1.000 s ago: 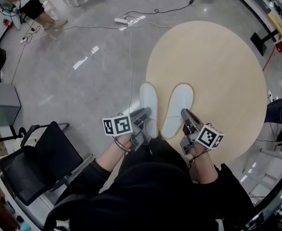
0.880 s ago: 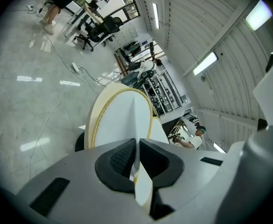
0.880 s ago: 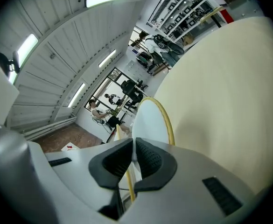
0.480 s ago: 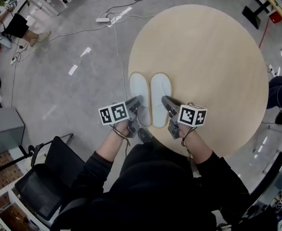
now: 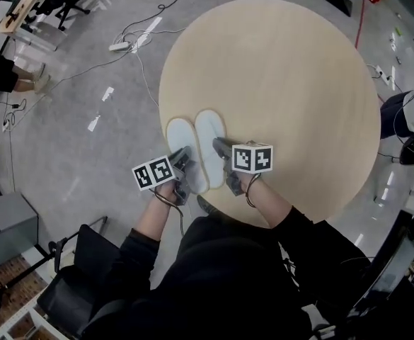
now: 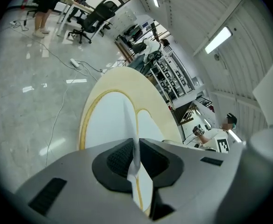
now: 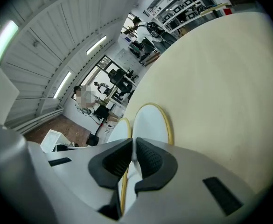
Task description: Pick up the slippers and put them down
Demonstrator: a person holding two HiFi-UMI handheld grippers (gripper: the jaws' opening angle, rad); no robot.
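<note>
Two white slippers sit side by side over the near-left part of the round table, the left slipper right at the table edge and the right slipper touching or just beside it, toes pointing away from the person. Whether the soles rest flat on the tabletop or hang just above it can't be told. The left gripper has its jaws nearly together, pinching a thin white fold at the heel end of the left slipper. The right gripper is closed the same way on the near end of the right slipper. Each slipper stretches forward from its gripper's tips, and both grippers angle downward. The slippers look like thin disposable ones: very light, soft and floppy, with a yellow-trimmed rim, not fragile. They'd likely sag from a one-end pinch. The heel edge or the upper fabric looks like the sensible grab point, and thin cloth could slip out of the pads.
</note>
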